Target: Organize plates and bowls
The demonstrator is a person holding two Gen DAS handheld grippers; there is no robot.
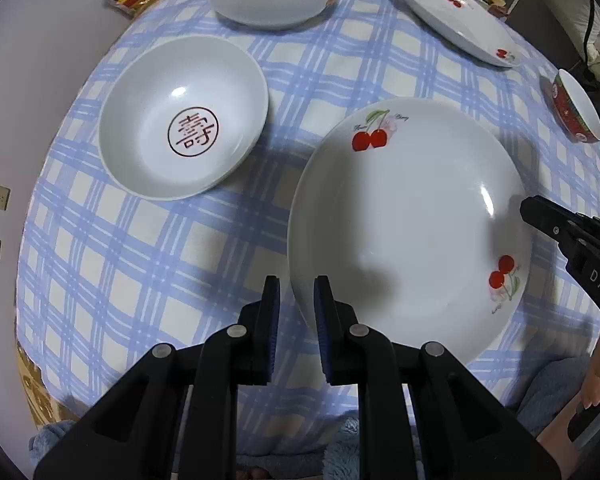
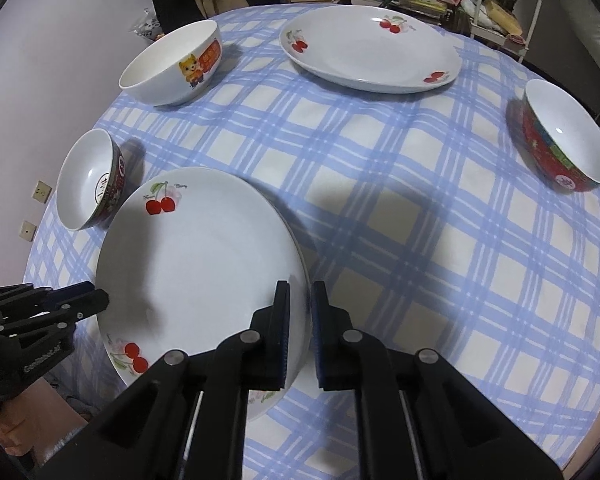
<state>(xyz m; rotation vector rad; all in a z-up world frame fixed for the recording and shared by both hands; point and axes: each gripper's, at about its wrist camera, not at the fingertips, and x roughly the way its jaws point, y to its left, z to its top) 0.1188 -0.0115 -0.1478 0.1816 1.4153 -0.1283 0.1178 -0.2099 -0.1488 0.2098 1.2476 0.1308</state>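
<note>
- left gripper: black, two-fingered with blue pads, pointing down at the near-left rim of the white ceramic plate with red cherry prints. The rim runs up between the fingers, but cloth shows beside it in the gap. Cannot tell whether the pads press or stand released.
- white bowl with a red circled character inside: sits alone just left of the cherry plate, close but apart. Not yet nested.
- the plate with red cherry prints: near edge of the table, on the blue-and-white checked tablecloth, bracketed by both grippers. The right wrist view hints at a doubled edge on its right side; whether a second plate lies under it cannot be told.
- white bowl with a yellow cartoon cat: far left, standing by itself.
- right gripper: clenched on the cherry plate's right rim, which passes between its pads.
- second white cherry-print plate: far side, well apart from the near one. Plates are not all stacked.
- red-patterned bowl with white interior: right edge, alone.
- Judgement: task is early. Three bowls are scattered and a plate is still separate. The step in hand looks like a two-handed carry of the near plate. Gathering the plates and nesting the bowls remains.
</note>
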